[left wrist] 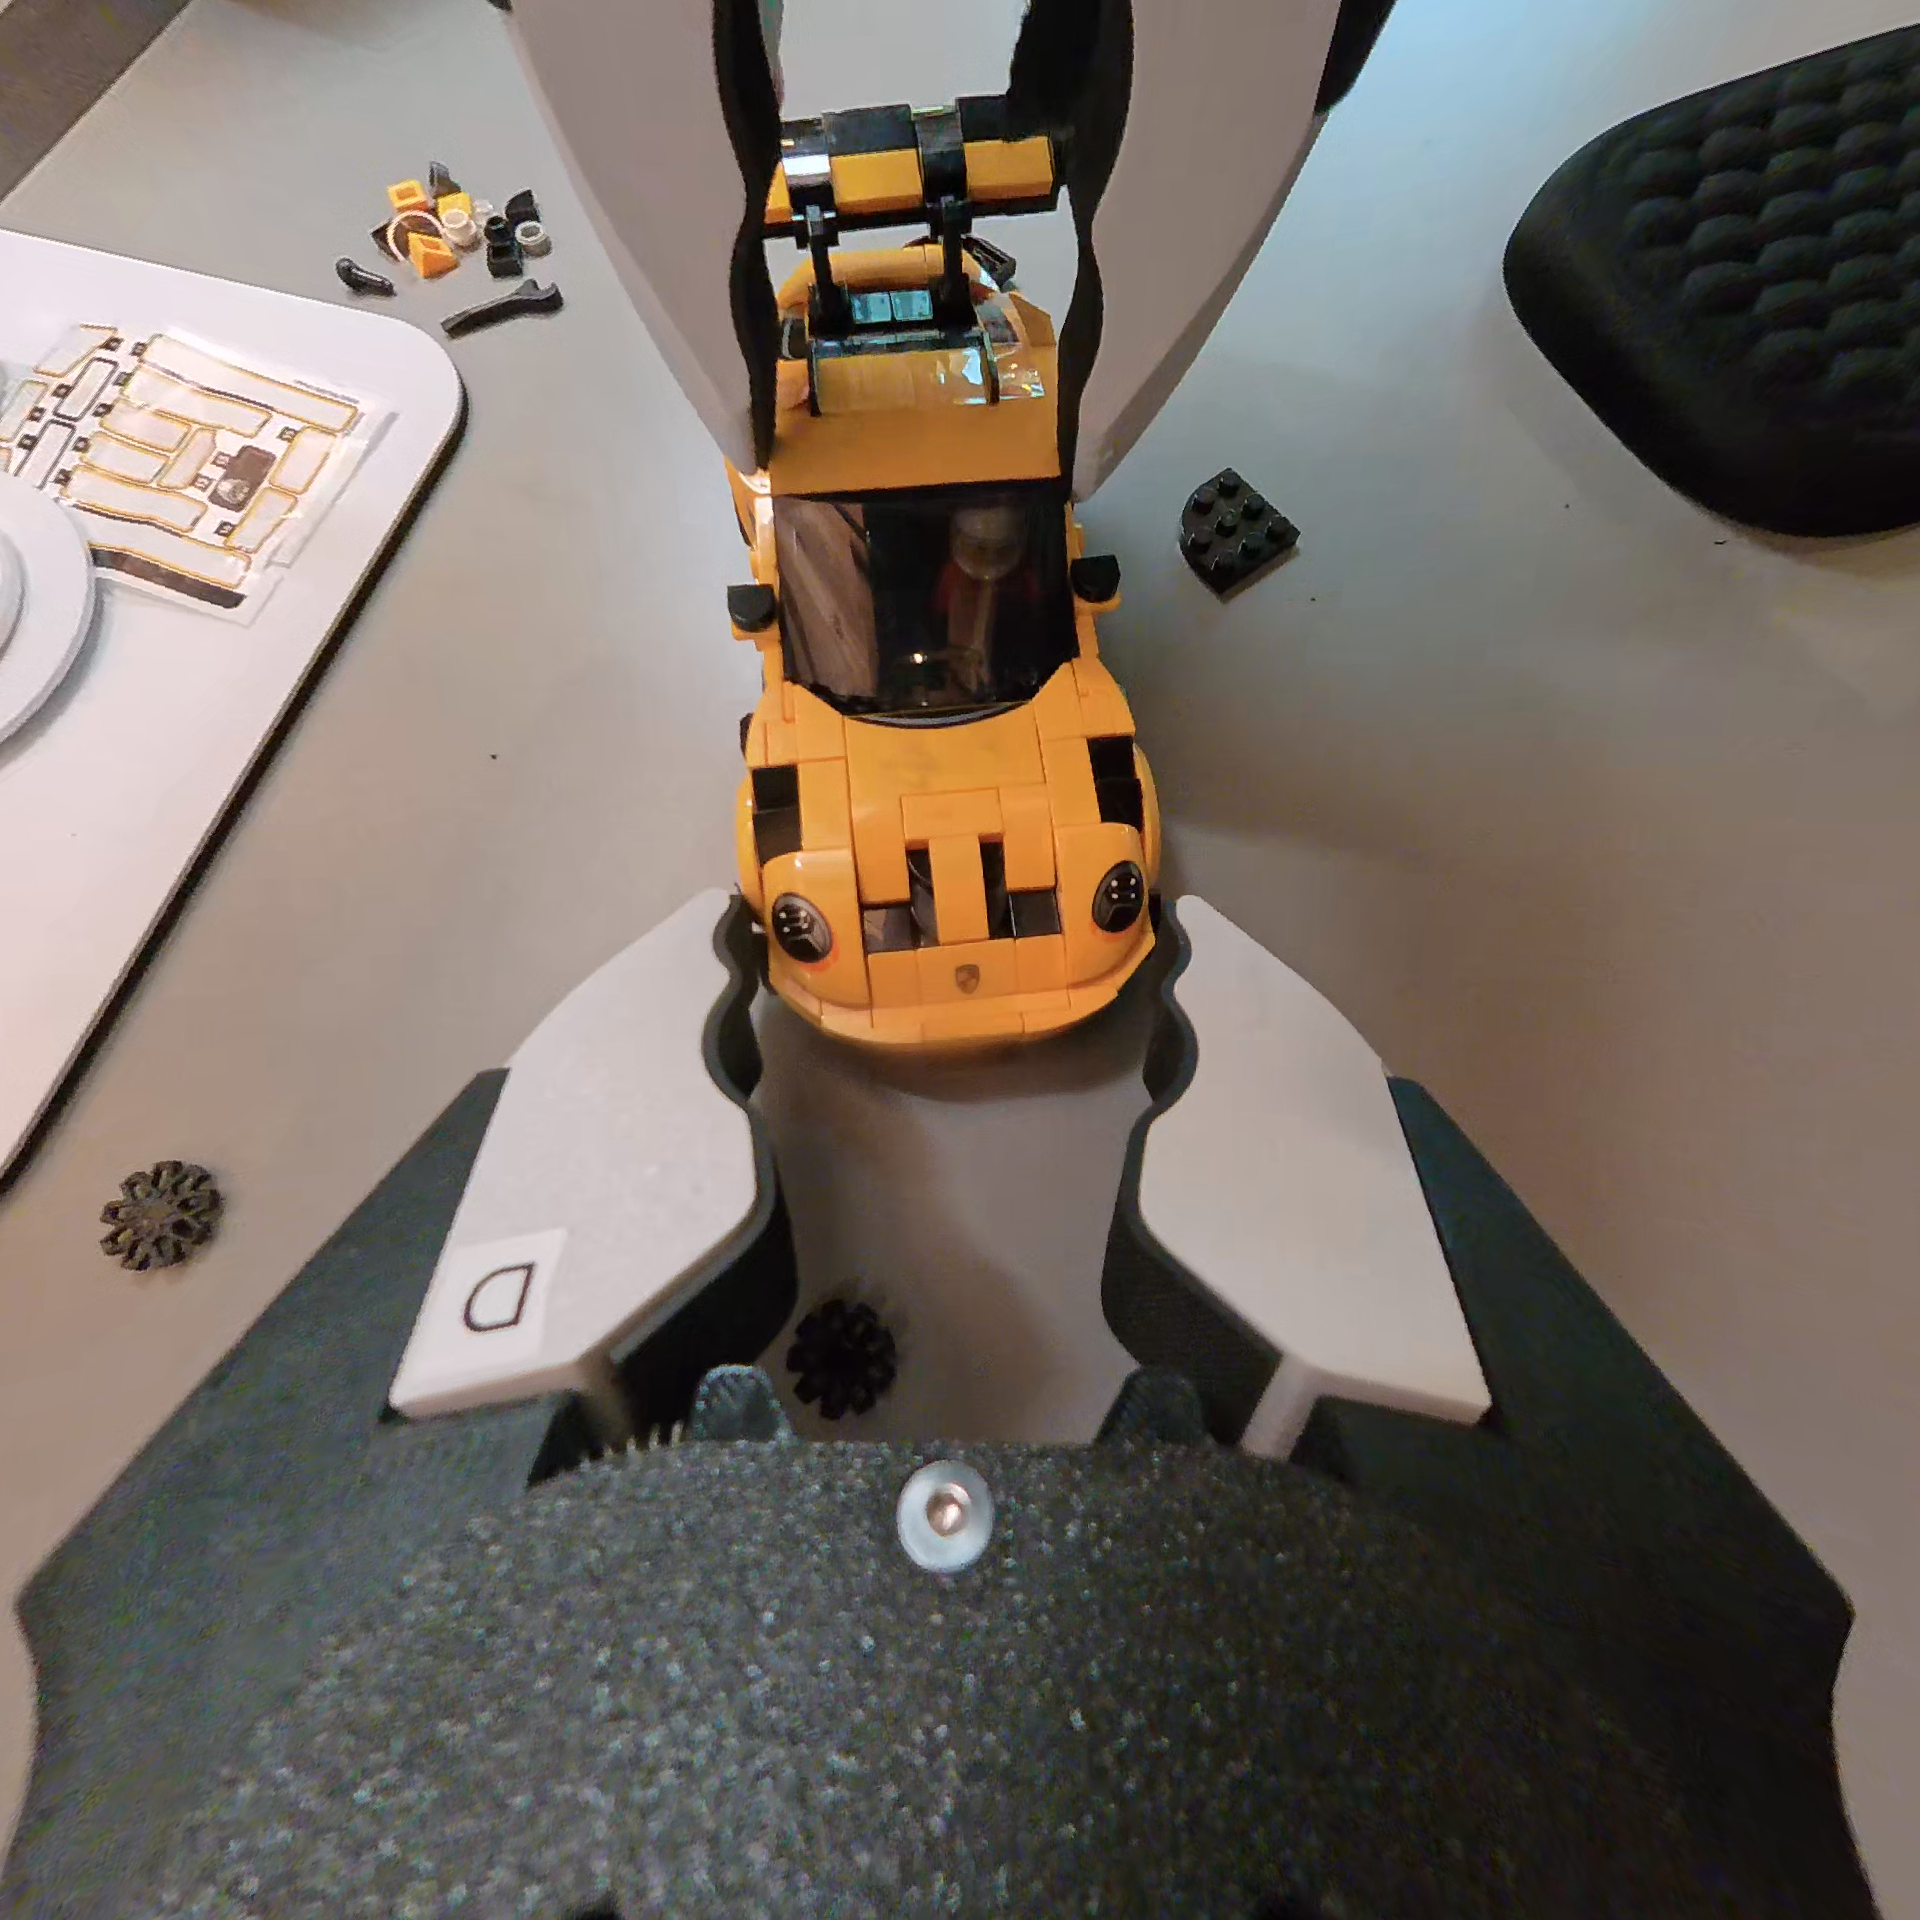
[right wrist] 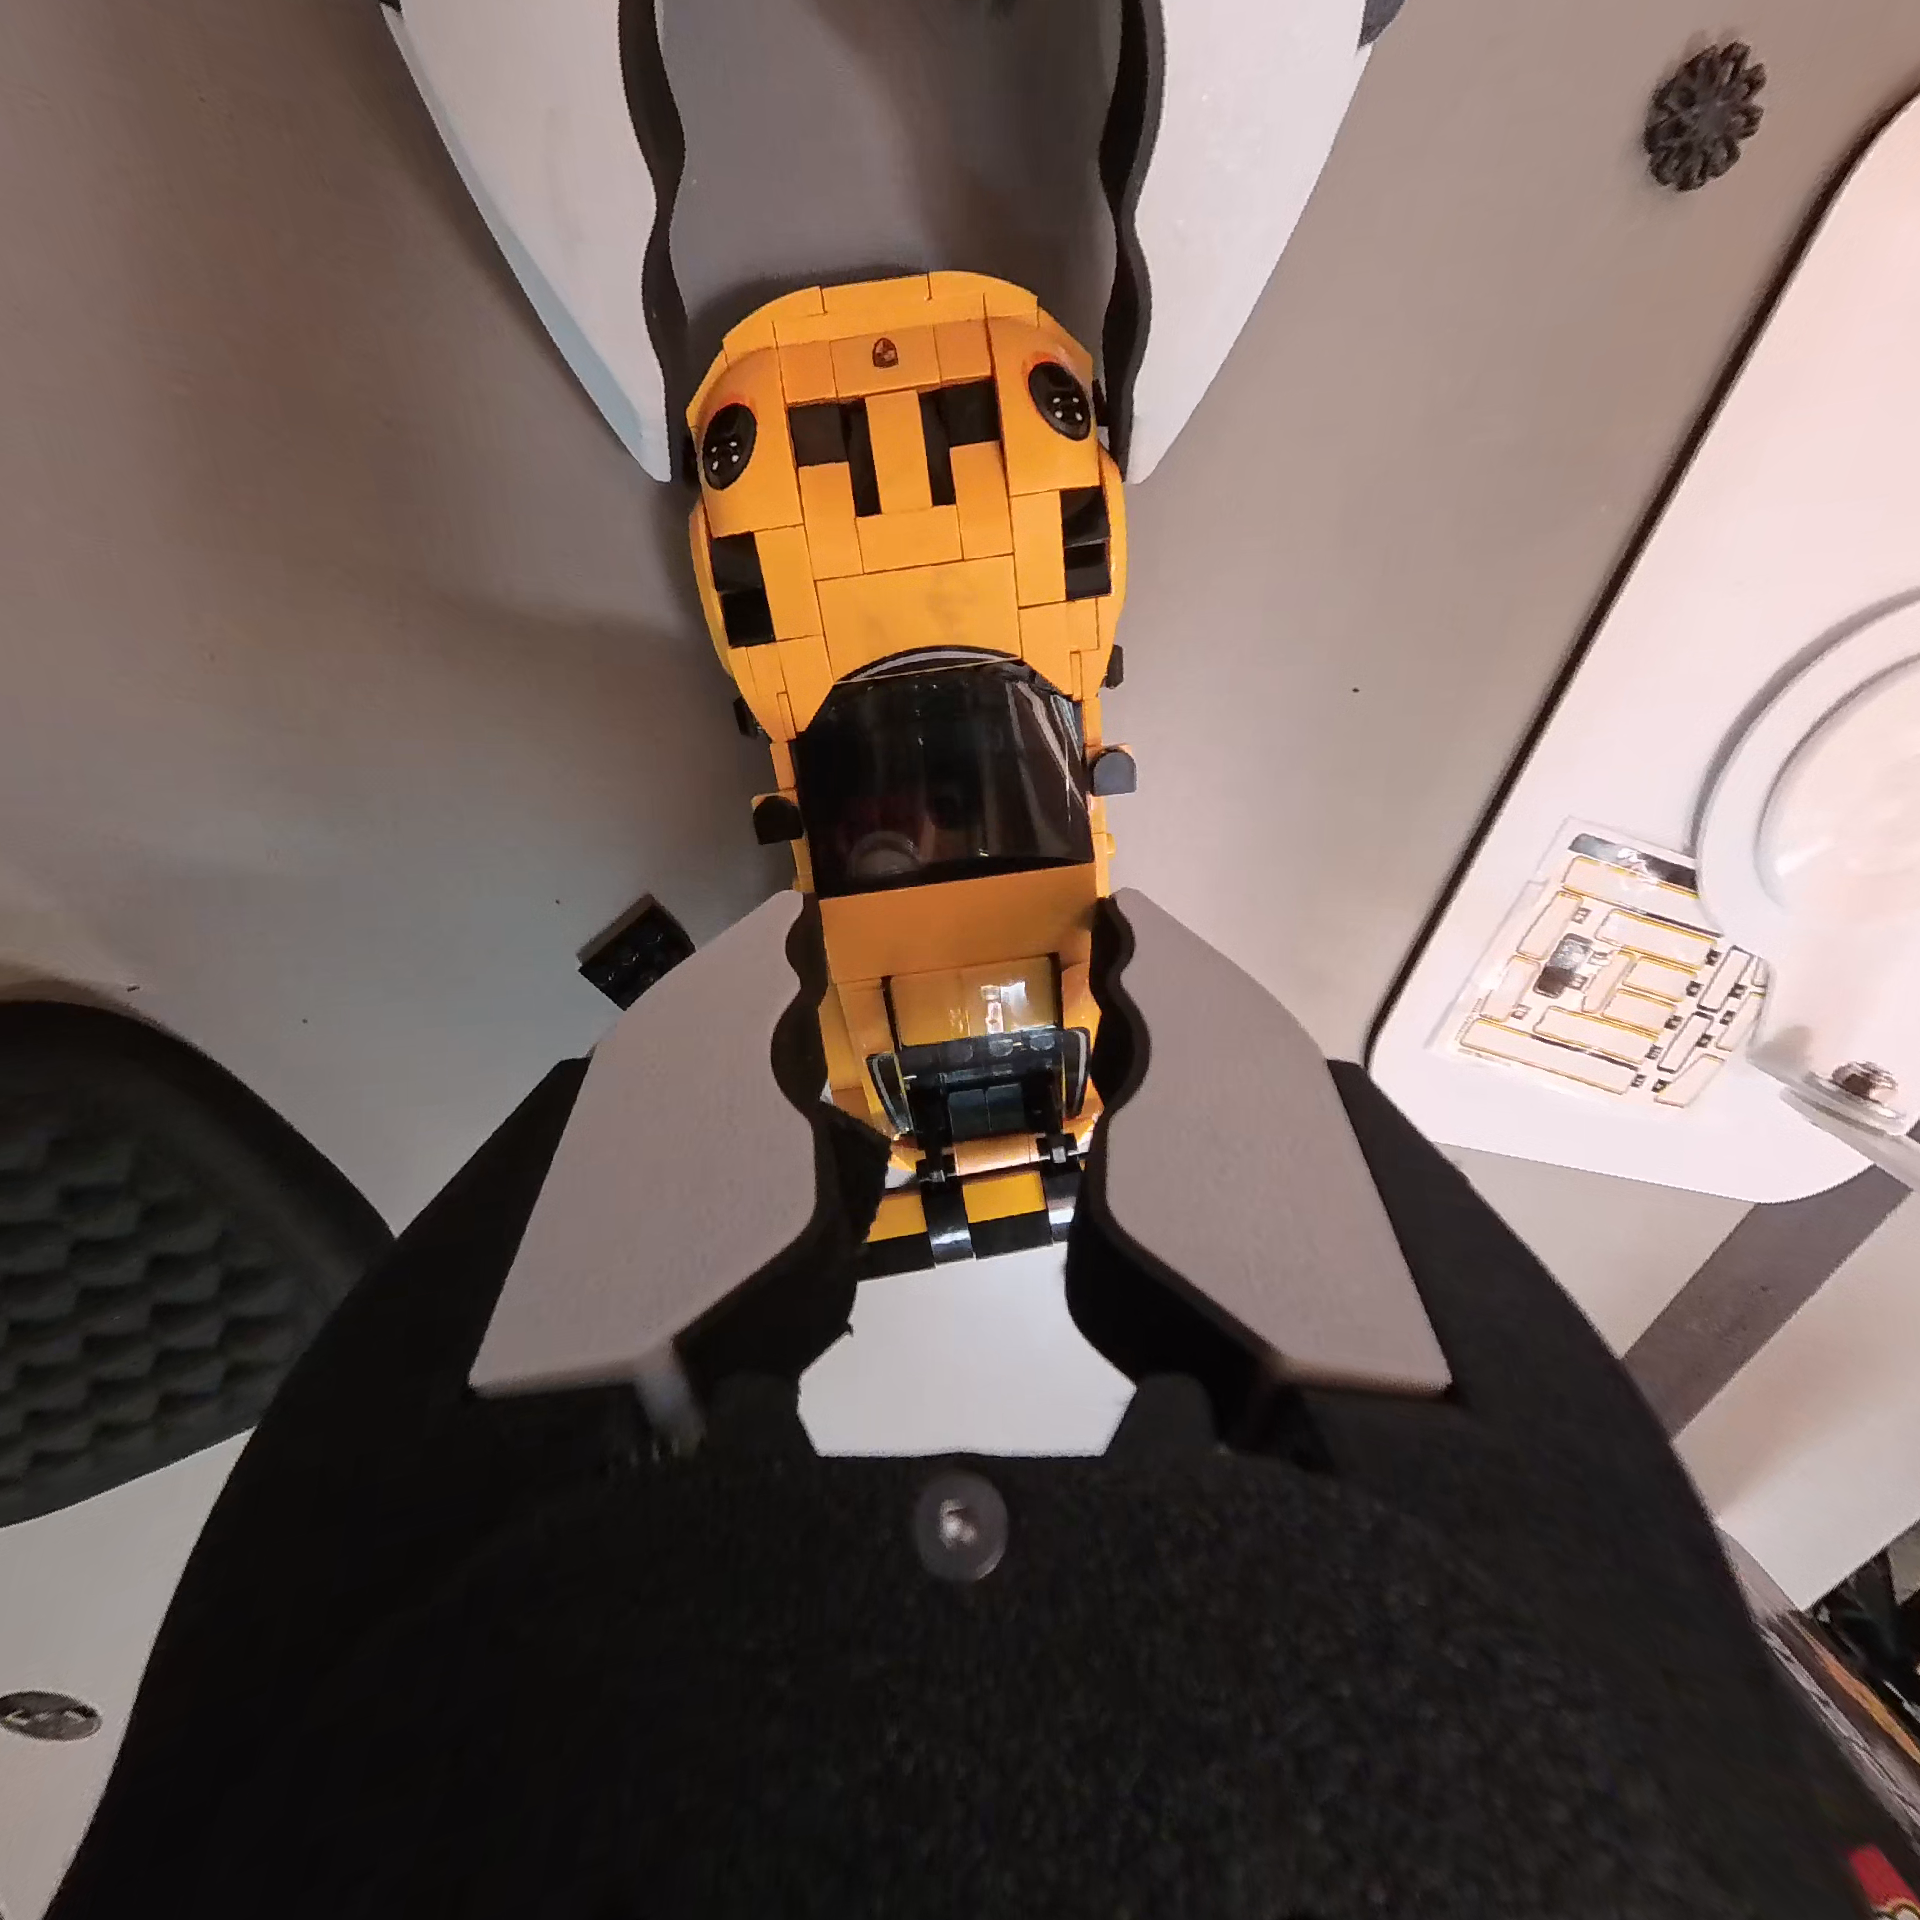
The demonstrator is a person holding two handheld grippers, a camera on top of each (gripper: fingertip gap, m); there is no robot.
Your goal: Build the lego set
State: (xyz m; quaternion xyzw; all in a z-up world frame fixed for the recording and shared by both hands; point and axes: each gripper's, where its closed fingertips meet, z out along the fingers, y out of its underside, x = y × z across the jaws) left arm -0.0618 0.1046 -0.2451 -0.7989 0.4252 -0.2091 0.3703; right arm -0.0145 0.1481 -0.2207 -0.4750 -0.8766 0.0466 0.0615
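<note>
A yellow and black lego car (left wrist: 940,790) stands on the grey table, with a dark windscreen and a black rear wing. My left gripper (left wrist: 956,935) is at its nose, pads against both sides by the headlights. My right gripper (right wrist: 961,925) is shut on the car's rear body (right wrist: 966,997), just behind the roof. Each gripper also shows at the top of the other view: the right one (left wrist: 920,468), the left one (right wrist: 899,457). The car's wheels are hidden under the body.
A black studded plate (left wrist: 1238,530) lies beside the car. Two black spoked pieces (left wrist: 161,1214) (left wrist: 840,1359) and a heap of small parts (left wrist: 457,223) lie on the table. A white tray (left wrist: 260,727) holds a sticker sheet (left wrist: 187,457). A black textured pad (left wrist: 1745,291) lies at the right. Some 8 cm of space lies between my two pairs of fingers. The black studded plate (left wrist: 1238,530) lies around 6 cm away from my right fingertips. Seen from the right wrist view (right wrist: 631,961) as well.
</note>
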